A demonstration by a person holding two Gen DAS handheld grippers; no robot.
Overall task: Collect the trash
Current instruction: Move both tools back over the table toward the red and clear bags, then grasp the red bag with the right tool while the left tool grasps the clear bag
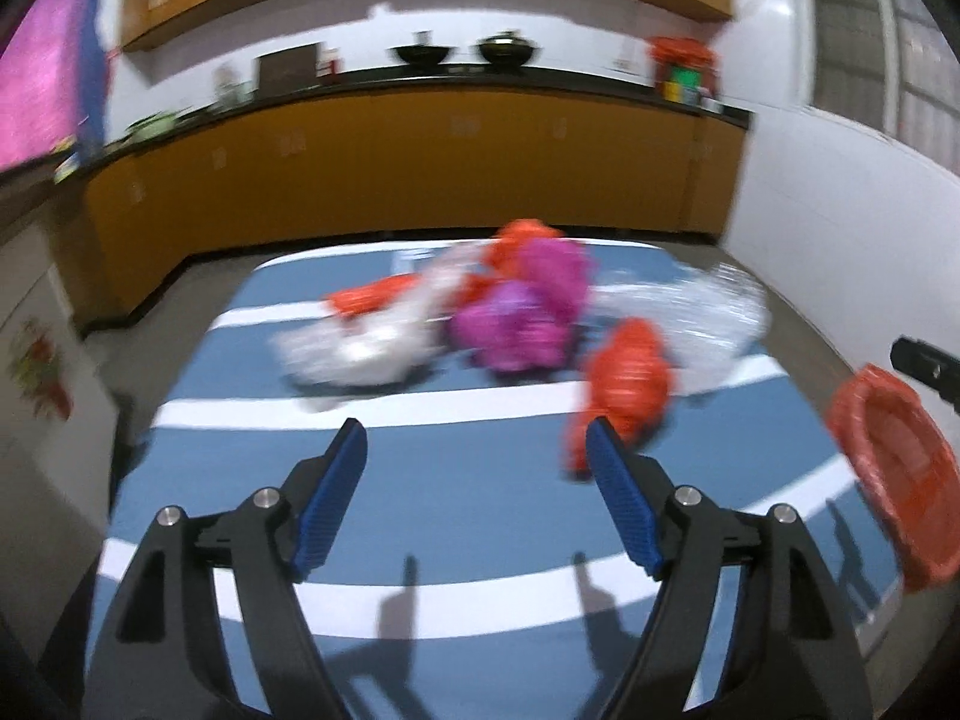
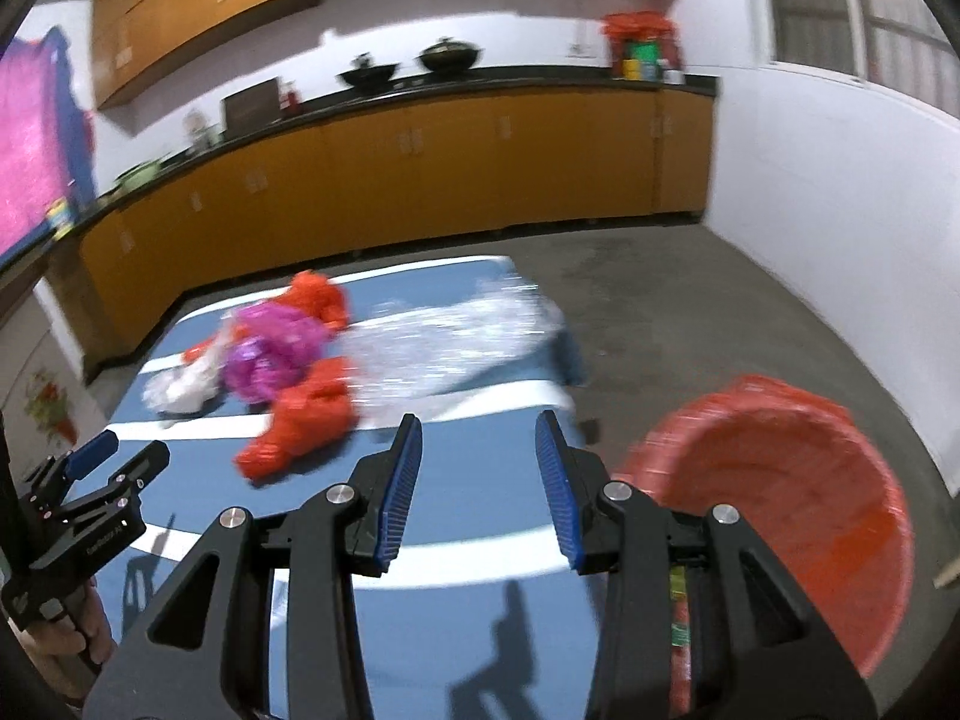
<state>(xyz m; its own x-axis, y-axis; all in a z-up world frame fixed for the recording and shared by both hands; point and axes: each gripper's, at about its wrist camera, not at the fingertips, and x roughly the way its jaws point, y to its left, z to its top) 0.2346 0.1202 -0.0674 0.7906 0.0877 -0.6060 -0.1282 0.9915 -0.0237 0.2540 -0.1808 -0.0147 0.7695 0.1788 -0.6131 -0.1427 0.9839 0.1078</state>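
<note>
1. I am in the approach step: both grippers hang above the blue-and-white striped bench (image 1: 420,498), facing the trash, and nothing is picked up yet.
2. The left gripper (image 1: 477,447) has its jaws wide apart and empty. The right gripper (image 2: 478,441) has its jaws partly apart, with nothing between them either.
3. The trash lies in a loose pile toward the far half of the bench: a purple bag (image 1: 528,312), a white bag (image 1: 372,342), a clear sheet (image 2: 456,330), and orange bags, the nearest orange bag (image 2: 300,420) lying closest to my grippers.
4. The red bin (image 2: 792,480) stands off the bench's right side, next to the right gripper, its mouth facing up.
5. The nearest orange bag is crumpled and longish; in the right wrist view its long axis runs from near-left to far-right, the thin end pointing toward me.
6. Next, I judge, I need to bring the left jaws down across that bag's narrow width, close on a fold, then carry it right to the bin. Blur hides finer creases.
</note>
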